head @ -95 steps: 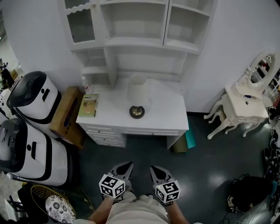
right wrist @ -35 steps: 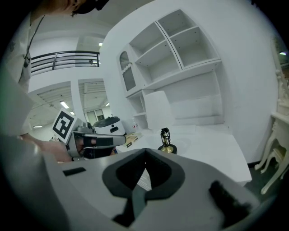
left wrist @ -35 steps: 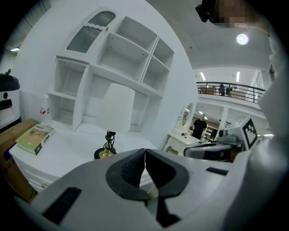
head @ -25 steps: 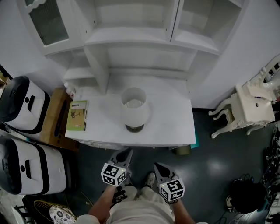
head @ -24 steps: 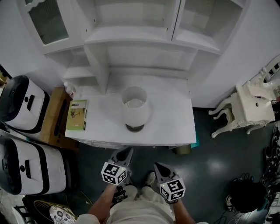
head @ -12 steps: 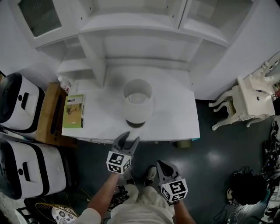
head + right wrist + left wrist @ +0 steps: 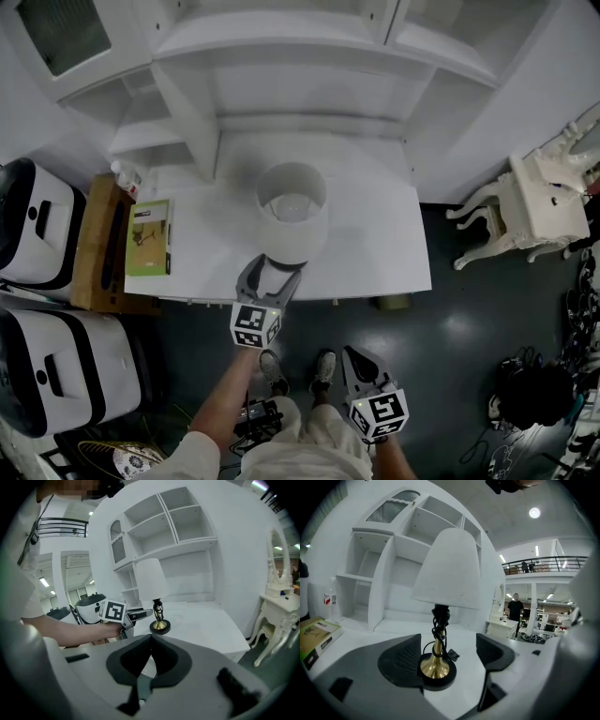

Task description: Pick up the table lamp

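As its jaws are opening, the left claw (image 7: 447,657) stands wide, and the brass base (image 7: 436,666) of the table lamp (image 7: 292,211) shows between them with no pad pressing on it. A second ago this claw hung shut below the surface (image 7: 380,248); now it has reached over the edge, at 6 o'clock of the lamp. The lamp stands upright mid-surface. The right claw (image 7: 151,638), shut and empty, waits at 5 o'clock, well apart. Closing on the stem seems the next step.
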`<state>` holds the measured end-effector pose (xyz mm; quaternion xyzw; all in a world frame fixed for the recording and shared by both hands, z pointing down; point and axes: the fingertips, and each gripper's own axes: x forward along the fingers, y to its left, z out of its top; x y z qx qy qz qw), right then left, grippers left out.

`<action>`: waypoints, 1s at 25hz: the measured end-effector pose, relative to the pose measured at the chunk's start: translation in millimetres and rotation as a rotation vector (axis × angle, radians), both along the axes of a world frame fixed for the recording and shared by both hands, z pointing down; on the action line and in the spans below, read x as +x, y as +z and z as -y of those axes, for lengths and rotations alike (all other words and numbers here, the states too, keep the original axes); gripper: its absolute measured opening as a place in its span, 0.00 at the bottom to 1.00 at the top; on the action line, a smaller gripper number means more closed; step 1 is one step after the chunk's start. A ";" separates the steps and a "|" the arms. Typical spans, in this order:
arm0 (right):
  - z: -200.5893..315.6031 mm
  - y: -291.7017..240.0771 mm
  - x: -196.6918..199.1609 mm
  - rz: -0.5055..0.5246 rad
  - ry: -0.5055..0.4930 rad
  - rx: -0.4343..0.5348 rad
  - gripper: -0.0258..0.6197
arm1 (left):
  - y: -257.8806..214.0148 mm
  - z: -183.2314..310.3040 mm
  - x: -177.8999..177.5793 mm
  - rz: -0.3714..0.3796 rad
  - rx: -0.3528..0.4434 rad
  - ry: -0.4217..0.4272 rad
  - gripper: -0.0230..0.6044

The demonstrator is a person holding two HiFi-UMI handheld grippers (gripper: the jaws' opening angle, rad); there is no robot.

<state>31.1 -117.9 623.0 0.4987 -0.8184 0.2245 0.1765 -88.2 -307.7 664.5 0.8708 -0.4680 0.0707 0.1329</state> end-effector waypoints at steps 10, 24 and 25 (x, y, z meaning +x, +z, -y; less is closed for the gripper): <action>10.9 9.9 13.8 -0.010 0.034 -0.025 0.06 | 18.3 59.4 15.1 0.039 0.039 0.011 0.71; 18.8 18.4 22.6 -0.016 0.037 -0.050 0.06 | 38.7 99.1 40.1 0.063 0.046 0.061 0.72; 18.9 19.4 23.8 -0.017 0.038 -0.052 0.06 | 39.9 100.1 41.0 0.070 0.048 0.060 0.72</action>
